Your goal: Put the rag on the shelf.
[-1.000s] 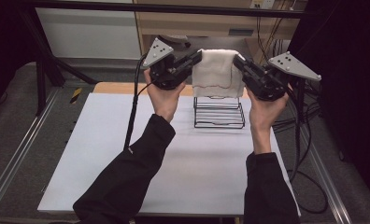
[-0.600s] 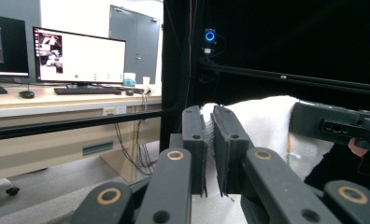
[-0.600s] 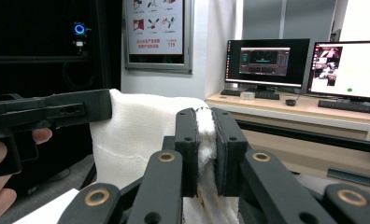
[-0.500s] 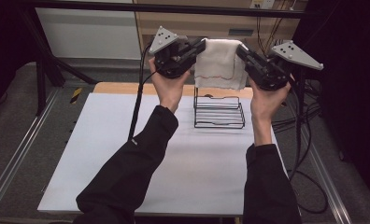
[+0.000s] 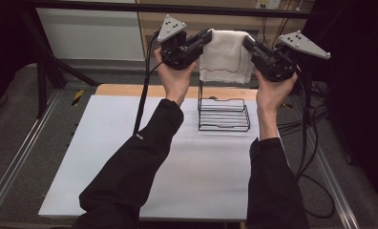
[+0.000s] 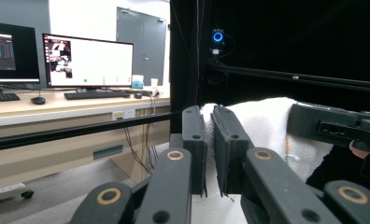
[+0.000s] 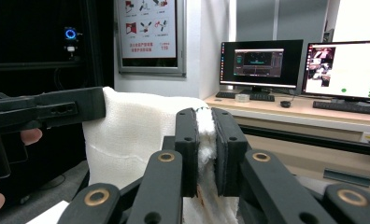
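From above, my left gripper [image 5: 207, 38] and right gripper [image 5: 248, 44] hold a white towel [image 5: 225, 59] stretched between them, above the black wire rack [image 5: 224, 114] on the table [image 5: 106, 157]. Left gripper view: jaws clamp the towel's edge [image 6: 262, 126]. Right gripper view: jaws pinch the towel [image 7: 141, 135].

Both hands rise, carrying the left gripper [image 5: 207, 37], the right gripper [image 5: 247, 42] and the towel [image 5: 225, 57] stretched between them higher above the rack [image 5: 224, 114].
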Tool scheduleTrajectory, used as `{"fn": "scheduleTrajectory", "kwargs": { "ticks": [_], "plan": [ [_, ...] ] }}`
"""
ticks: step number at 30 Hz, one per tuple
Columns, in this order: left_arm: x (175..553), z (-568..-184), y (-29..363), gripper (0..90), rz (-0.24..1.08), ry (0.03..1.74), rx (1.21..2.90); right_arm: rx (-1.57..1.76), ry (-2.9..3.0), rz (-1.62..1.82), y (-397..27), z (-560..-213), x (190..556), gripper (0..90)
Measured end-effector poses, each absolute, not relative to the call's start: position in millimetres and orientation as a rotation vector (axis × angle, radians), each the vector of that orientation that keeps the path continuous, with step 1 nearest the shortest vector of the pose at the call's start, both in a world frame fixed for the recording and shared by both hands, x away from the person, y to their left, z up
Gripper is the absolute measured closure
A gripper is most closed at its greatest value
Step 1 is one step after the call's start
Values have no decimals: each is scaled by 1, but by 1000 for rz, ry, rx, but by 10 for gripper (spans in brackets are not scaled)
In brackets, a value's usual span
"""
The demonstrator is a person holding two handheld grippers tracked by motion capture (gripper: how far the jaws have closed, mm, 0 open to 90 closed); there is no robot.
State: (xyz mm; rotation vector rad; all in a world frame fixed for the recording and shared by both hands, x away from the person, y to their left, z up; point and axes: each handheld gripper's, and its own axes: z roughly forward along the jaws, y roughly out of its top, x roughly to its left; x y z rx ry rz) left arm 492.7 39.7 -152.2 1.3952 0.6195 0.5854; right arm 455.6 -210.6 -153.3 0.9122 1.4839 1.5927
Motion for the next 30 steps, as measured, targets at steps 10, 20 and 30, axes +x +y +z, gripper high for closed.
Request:
{"fn": "scheduleTrajectory", "kwargs": {
  "ticks": [10, 20, 30],
  "plan": [
    [511, -154, 33, 835, 583, 635, 1382, 937, 1481, 1586, -215, -154, 474, 819],
    [531, -162, 30, 835, 574, 657, 1395, 963, 1495, 1563, -217, -158, 494, 818],
    [540, -167, 30, 835, 586, 651, 1410, 987, 1510, 1566, -217, -165, 507, 818]
  ]
}}
